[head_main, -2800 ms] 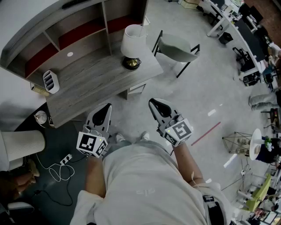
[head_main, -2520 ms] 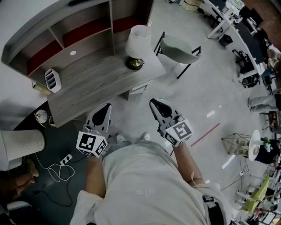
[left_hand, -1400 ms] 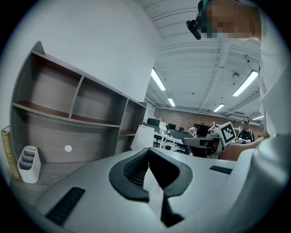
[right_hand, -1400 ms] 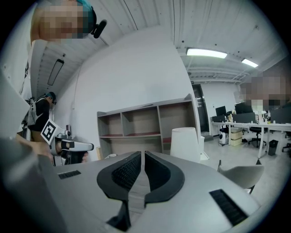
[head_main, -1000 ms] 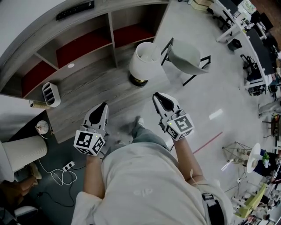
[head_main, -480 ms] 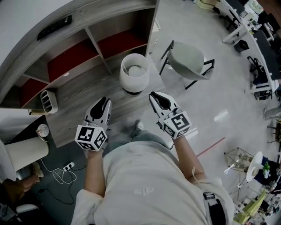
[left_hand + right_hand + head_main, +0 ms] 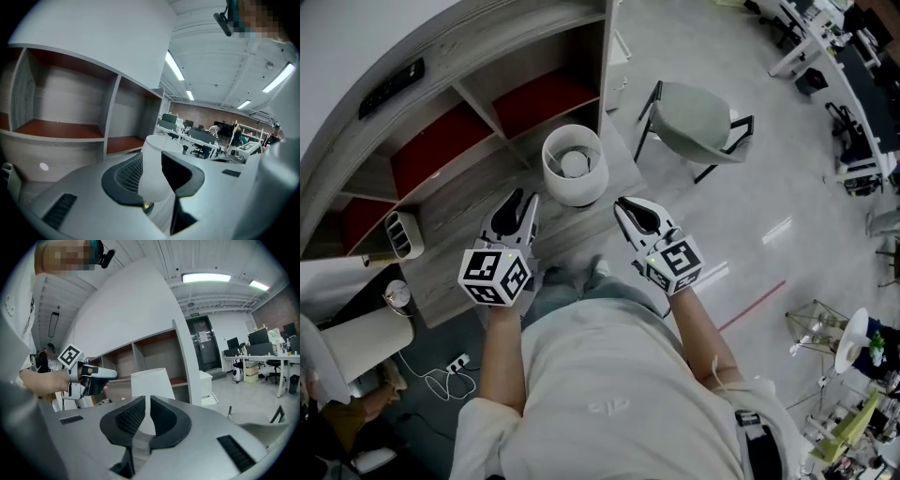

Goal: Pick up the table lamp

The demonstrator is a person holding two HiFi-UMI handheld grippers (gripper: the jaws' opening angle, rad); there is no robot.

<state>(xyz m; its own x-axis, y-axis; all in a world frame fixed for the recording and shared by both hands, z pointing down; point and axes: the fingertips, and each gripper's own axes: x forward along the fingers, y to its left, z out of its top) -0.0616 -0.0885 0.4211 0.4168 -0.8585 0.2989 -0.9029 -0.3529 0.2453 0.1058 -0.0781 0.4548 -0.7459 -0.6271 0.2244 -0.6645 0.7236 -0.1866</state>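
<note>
Table lamp (image 7: 574, 164) stands upright at the near right corner of the grey wood desk (image 7: 464, 220), white shade seen from above, dark brass-coloured base just visible under it in the left gripper view. Both grippers are held out in front of the person, one each side of the lamp, neither touching it. Left gripper (image 7: 517, 199) is over the desk, tips just beside the shade's left side; its jaws have just been opening and stand well apart. In the left gripper view the shade (image 7: 152, 171) shows through the gap, but it sits beyond the tips, so no grip, nothing held. Right gripper (image 7: 628, 206) is near the desk's front edge, just right of the lamp; jaws closed to a thin slit, nothing in them, and the shade (image 7: 150, 380) is visible past the tips in the right gripper view. That view also catches the left gripper (image 7: 91, 377) across the lamp. Shelf unit (image 7: 441, 103) with red panels runs along the back of the desk. Grey chair (image 7: 698, 112) on the floor to the right, well apart from the lamp.
</note>
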